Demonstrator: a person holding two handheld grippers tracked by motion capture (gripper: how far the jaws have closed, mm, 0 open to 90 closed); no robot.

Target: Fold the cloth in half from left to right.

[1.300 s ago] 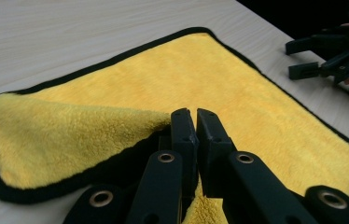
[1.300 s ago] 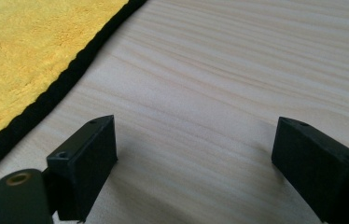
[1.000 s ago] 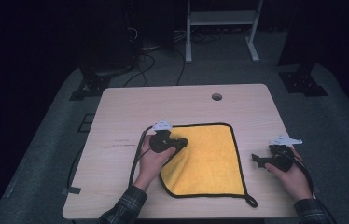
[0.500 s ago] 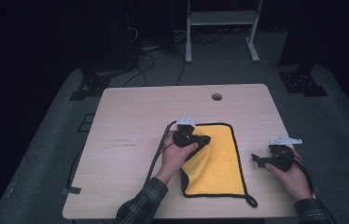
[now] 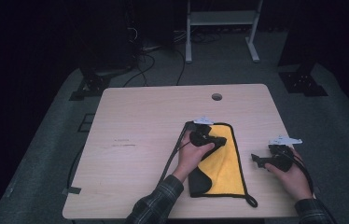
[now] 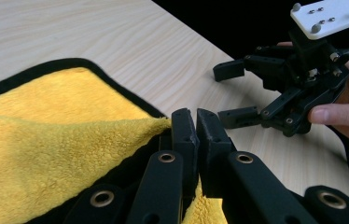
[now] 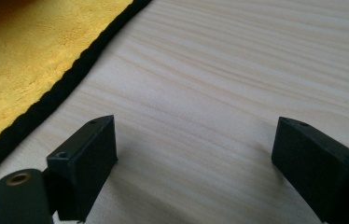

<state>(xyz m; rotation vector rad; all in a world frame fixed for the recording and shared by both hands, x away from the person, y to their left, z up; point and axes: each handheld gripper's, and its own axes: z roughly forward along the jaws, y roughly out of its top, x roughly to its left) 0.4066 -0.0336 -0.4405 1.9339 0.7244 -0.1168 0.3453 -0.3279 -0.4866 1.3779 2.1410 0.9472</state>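
While my left gripper (image 6: 196,123) pinches the cloth's (image 5: 219,163) black-bound edge, jaws closed on the yellow pile, I carry that edge over the half lying flat on the table (image 5: 135,140), right of centre. My right gripper (image 5: 259,161) waits just beside the cloth, jaws wide apart, holding nothing, resting low over bare wood. I judge the cloth light, soft and limp: it sags wherever unsupported, so corners or the stitched binding look the surest places to take hold.

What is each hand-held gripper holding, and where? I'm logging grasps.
The left hand-held gripper is shut on the cloth, pinching its black-trimmed edge. The right hand-held gripper is open, holding nothing.
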